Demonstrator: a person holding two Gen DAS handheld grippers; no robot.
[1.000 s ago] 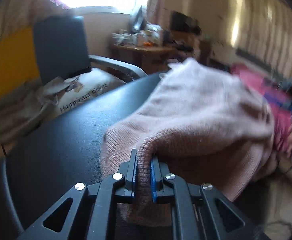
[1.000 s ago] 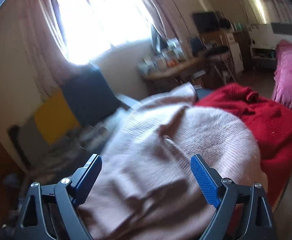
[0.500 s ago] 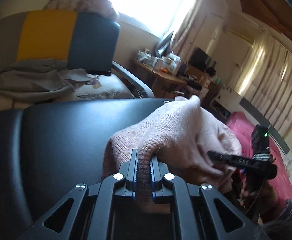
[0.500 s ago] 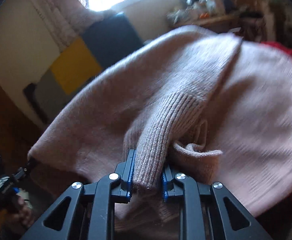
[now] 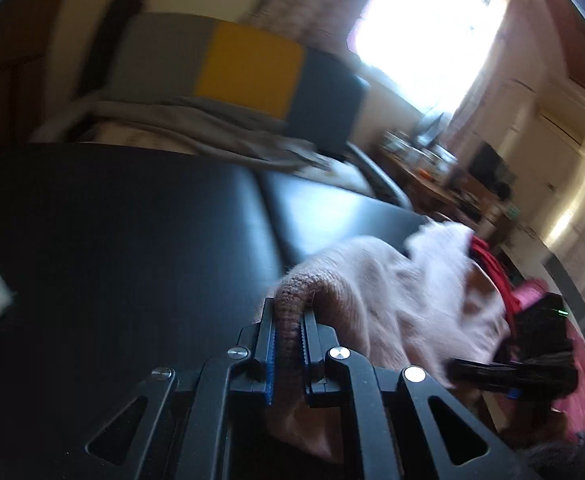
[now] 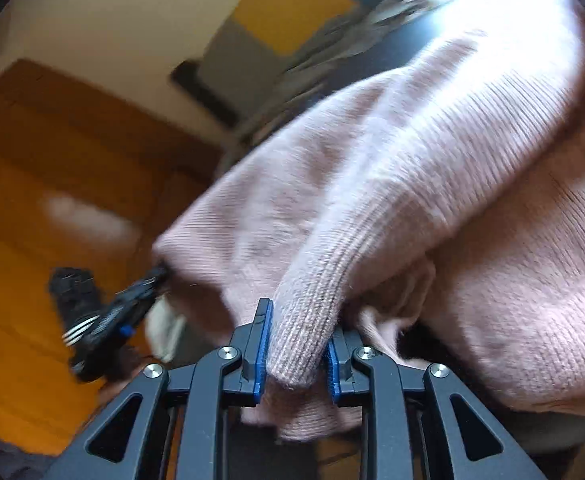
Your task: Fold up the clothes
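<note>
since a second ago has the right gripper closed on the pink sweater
Yes. The right gripper, whose fingers stood wide apart over the pink sweater a second ago, now pinches a ribbed fold of it, with the sweater filling more of the view.

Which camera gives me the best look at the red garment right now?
Left wrist view: the red garment shows as a narrow strip past the pink sweater, near the right gripper. The right wrist view shows none of it; pink sweater fills that side.
</note>
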